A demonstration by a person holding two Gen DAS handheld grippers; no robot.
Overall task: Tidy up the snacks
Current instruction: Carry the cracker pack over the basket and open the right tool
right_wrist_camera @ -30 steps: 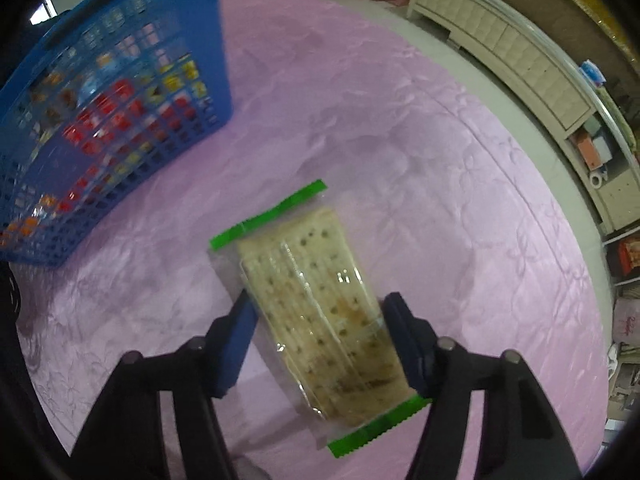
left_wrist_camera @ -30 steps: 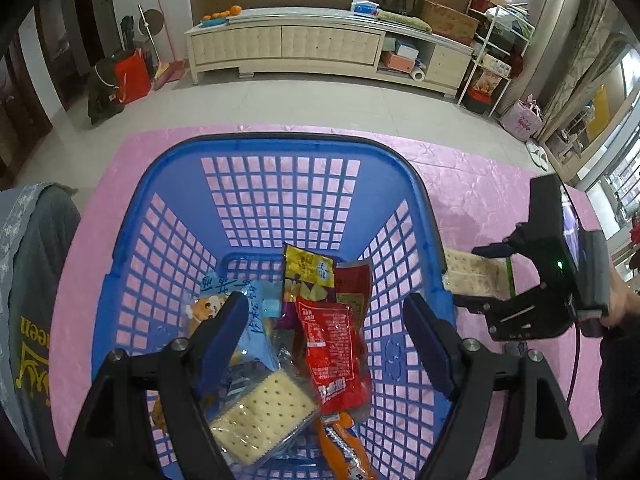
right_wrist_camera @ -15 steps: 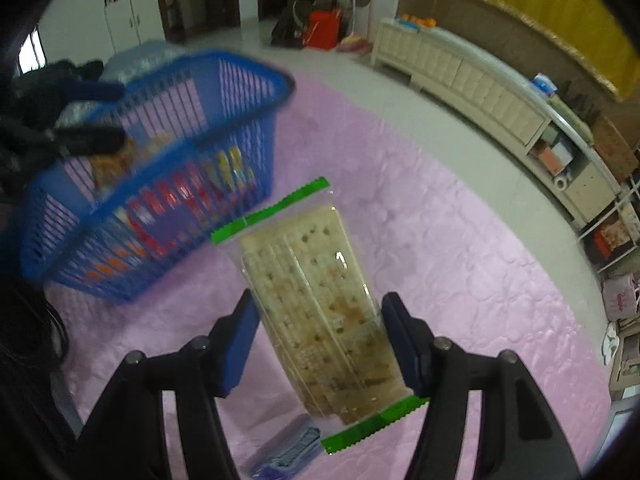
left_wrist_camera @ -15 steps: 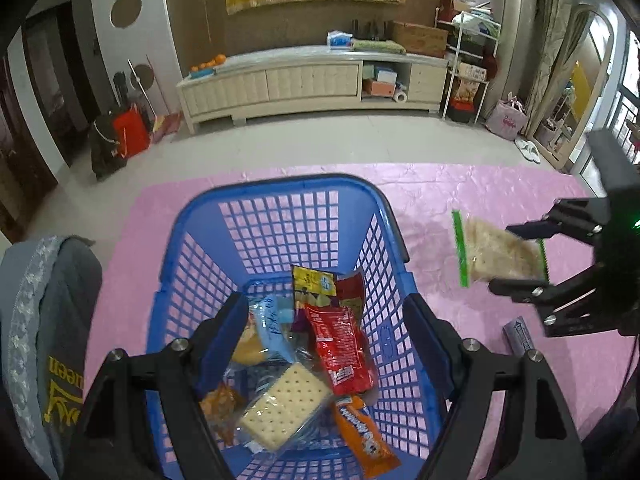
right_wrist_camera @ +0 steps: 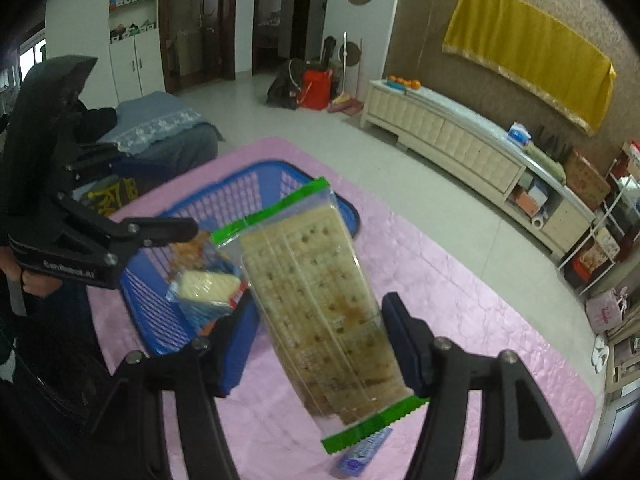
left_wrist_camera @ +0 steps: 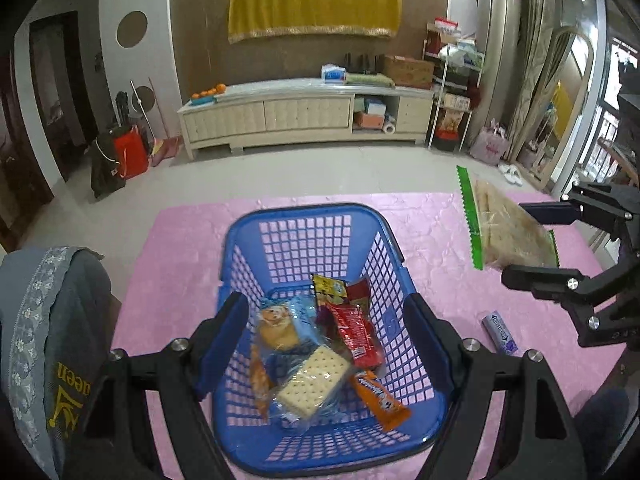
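Right gripper (right_wrist_camera: pixel 320 332) is clamped on a clear pack of crackers (right_wrist_camera: pixel 320 300) with green sealed ends, its two blue pads pressed against the long sides; the pack is lifted clear of the pink mat (right_wrist_camera: pixel 460 300), tilted, one green end low near the wrist and the other reaching up toward the basket rim; directly beneath that low end a small blue packet (right_wrist_camera: pixel 362 454) lies flat on the mat. Left gripper (left_wrist_camera: pixel 326 340) hangs above the blue basket (left_wrist_camera: pixel 320 216) with its jaws spread wide and nothing between the pads; a hand (right_wrist_camera: pixel 38 284) grips its handle at the left edge of the right wrist view. Down inside the basket lie a wrapped square cracker pack (left_wrist_camera: pixel 314 384), an orange snack bar (left_wrist_camera: pixel 380 400) just beside it, a red sachet (left_wrist_camera: pixel 358 338) above that, a yellow and red bag (left_wrist_camera: pixel 334 288) against the back wall, and a round bun in a blue wrapper (left_wrist_camera: pixel 280 328) to the left; they overlap one another in a loose heap. Seen from the left wrist, the held crackers float to the right of the basket, well apart from its rim. Left of the mat stands a seat draped in a grey cloth (left_wrist_camera: pixel 40 340) with a lace border and yellow lettering. Farther off, across the pale floor, a long cream cabinet (left_wrist_camera: pixel 280 116) runs along the wall with oranges (left_wrist_camera: pixel 208 92) on its top, a red bag (left_wrist_camera: pixel 130 154) beside it, and a yellow cloth (left_wrist_camera: pixel 316 0) hanging above.
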